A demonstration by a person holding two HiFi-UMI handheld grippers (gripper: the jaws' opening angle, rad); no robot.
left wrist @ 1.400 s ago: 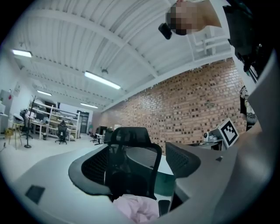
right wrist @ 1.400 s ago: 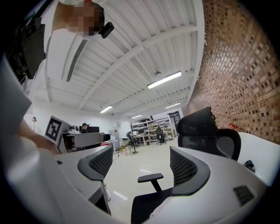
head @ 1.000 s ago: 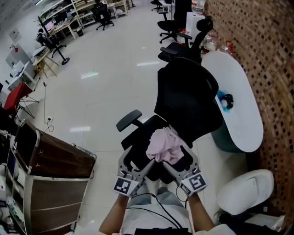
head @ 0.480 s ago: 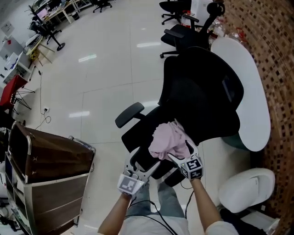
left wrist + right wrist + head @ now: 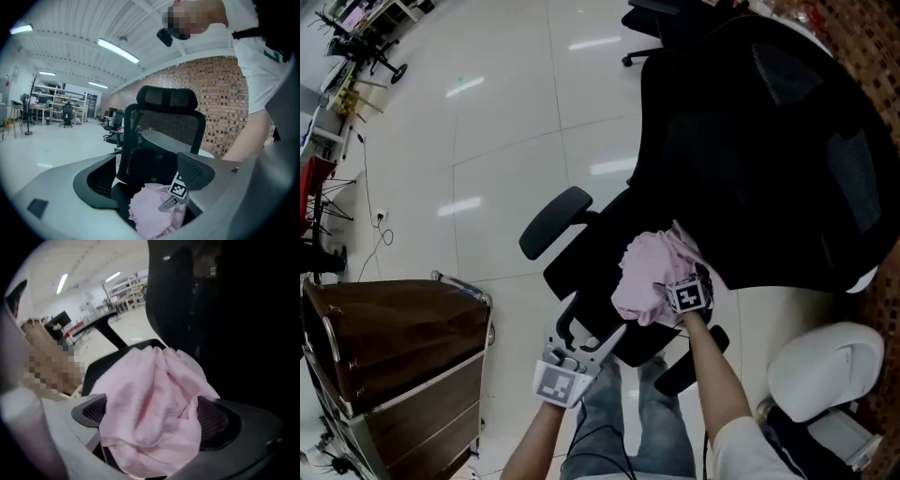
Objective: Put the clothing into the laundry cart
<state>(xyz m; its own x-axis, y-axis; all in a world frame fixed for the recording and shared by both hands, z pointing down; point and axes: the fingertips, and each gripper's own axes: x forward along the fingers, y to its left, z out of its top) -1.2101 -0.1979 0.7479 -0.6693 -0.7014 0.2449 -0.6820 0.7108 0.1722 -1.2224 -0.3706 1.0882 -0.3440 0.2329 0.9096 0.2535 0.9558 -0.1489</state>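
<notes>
Now, in the head view, the pink clothing (image 5: 645,277) sits bunched at the front of the black office chair's (image 5: 769,141) seat, and your right gripper (image 5: 675,286) is pushed into it. Your left gripper (image 5: 595,330) hovers just off the chair's front edge, clear of the cloth. The laundry cart (image 5: 384,328) stands well apart, beyond the chair's armrest.

In the left gripper view, your jaws stand wide apart with nothing between them, and the clothing (image 5: 150,215) lies ahead on the chair's seat.

In the right gripper view, your jaws are opening, spread wide, with the clothing (image 5: 150,394) bulging between them, before the chair's backrest.
</notes>
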